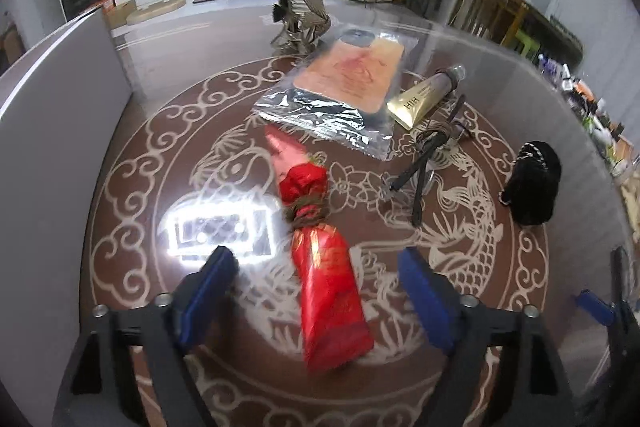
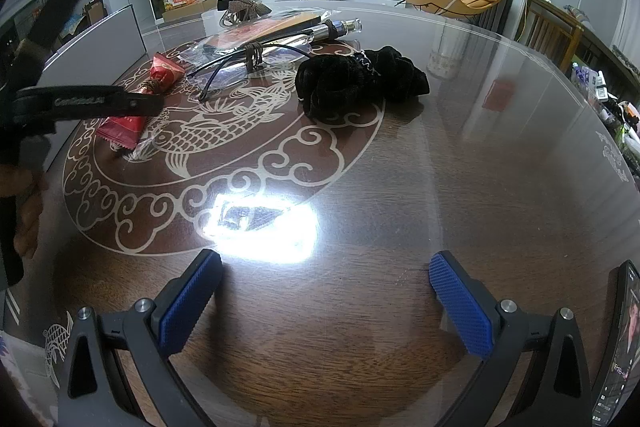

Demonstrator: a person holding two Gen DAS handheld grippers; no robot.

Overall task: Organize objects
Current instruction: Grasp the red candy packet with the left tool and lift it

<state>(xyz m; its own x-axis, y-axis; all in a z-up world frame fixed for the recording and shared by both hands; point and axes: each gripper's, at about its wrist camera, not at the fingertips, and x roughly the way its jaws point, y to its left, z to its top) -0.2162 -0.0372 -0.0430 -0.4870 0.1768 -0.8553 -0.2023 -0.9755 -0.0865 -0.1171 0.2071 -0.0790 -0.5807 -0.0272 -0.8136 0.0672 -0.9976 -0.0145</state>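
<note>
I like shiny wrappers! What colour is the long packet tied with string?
Bright red with gold printing, tied with brownish string: the red packet, clearest in the left wrist view.

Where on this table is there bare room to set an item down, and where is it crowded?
Free: the wood in front of the right gripper, out to the table edge right of the black pouch. Crowded: the patterned centre, where the red packet lies between the left gripper fingers, with plastic bag, gold tube and cord beyond.
</note>
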